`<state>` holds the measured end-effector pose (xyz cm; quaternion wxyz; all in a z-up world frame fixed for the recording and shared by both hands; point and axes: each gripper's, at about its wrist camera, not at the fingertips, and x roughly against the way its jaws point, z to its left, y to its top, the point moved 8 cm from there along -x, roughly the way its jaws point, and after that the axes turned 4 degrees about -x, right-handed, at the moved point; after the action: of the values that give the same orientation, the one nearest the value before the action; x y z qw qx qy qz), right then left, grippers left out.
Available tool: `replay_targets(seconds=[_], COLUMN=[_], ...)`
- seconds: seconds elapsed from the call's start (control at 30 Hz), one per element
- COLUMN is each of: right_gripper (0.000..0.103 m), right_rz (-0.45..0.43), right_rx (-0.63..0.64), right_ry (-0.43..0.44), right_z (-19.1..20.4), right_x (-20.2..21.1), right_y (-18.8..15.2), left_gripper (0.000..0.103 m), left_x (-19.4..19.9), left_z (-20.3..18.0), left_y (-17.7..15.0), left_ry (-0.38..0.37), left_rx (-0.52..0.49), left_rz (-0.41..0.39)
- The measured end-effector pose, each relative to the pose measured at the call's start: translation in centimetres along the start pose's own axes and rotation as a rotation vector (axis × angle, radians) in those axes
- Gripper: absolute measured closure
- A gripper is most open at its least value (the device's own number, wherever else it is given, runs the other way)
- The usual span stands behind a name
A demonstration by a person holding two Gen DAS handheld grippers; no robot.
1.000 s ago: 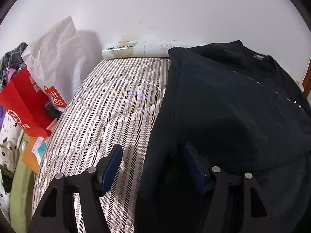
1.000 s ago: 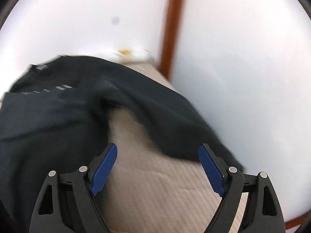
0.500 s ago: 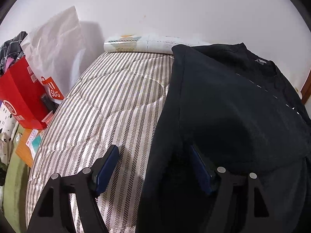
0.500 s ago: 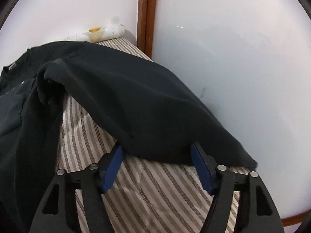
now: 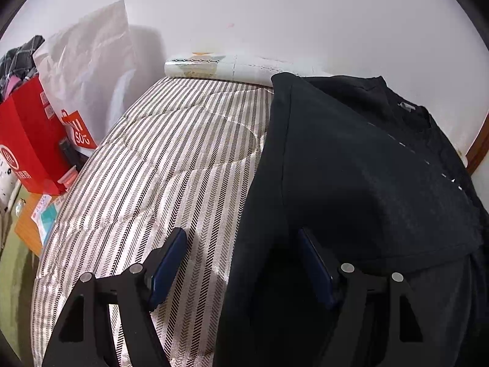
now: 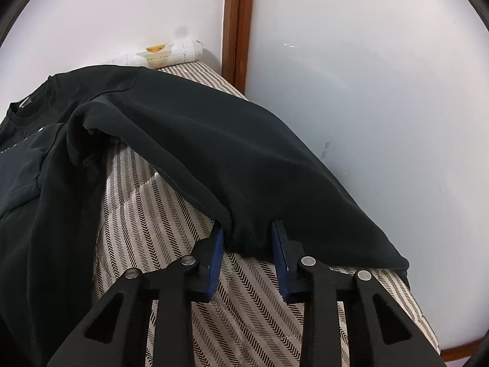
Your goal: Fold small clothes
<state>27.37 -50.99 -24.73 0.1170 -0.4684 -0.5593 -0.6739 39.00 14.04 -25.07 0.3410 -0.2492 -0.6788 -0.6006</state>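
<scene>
Right gripper (image 6: 247, 238), low in my frame, has just been closing its jaws and is pinching the black sweatshirt's (image 6: 214, 153) sleeve edge; left gripper (image 5: 241, 260) is hanging spread over its side on the striped mattress (image 5: 171, 168).

1. Sweatshirt (image 6: 214, 153): solid black, with a short dashed white line across the chest.
2. Mattress cover (image 5: 171, 177): cream ground, brown-black herringbone stripes.
3. Walls (image 5: 275, 15): plain white.
4. Door frame (image 6: 233, 24): reddish-brown wood.
5. Paper bag (image 5: 27, 140): red with white markings.
6. Second bag (image 5: 88, 61): white, carrying a red panel with white lettering.
7. Left gripper (image 5: 241, 263) and right gripper (image 6: 247, 244): black frames, blue pads.
</scene>
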Motion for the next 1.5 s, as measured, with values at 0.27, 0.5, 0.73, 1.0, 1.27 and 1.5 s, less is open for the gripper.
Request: replay_targets(seconds=[0.27, 0.5, 0.73, 1.0, 1.27, 1.5], right_gripper=[0.086, 0.091, 0.092, 0.092, 0.089, 0.045], right_rz=[-0.01, -0.134, -0.226, -0.362, -0.375, -0.207], right_rx=[-0.018, 0.035, -0.05, -0.019, 0.129, 0.384], right_ry=[-0.021, -0.077, 0.021, 0.19, 0.366, 0.301], right_z=[-0.2, 0.4, 1.5, 9.8, 24.6, 30.8], right_x=[0.1, 4.4, 10.5, 17.7, 19.9, 12.3], right_y=[0.1, 2.1, 6.0, 11.1, 9.7, 2.4], left_gripper=[0.031, 0.033, 0.031, 0.031, 0.031, 0.031], left_x=[0.5, 2.1, 6.1, 9.1, 9.9, 9.4], left_z=[-1.1, -2.8, -3.5, -2.2, -2.0, -2.7], left_y=[-0.1, 0.1, -1.0, -6.0, -10.0, -11.9], left_ry=[0.025, 0.0, 0.011, -0.052, -0.071, -0.08], left_rx=[-0.06, -0.161, -0.201, -0.188, -0.22, -0.24], left_rz=[0.0, 0.012, -0.019, 0.031, 0.059, 0.097])
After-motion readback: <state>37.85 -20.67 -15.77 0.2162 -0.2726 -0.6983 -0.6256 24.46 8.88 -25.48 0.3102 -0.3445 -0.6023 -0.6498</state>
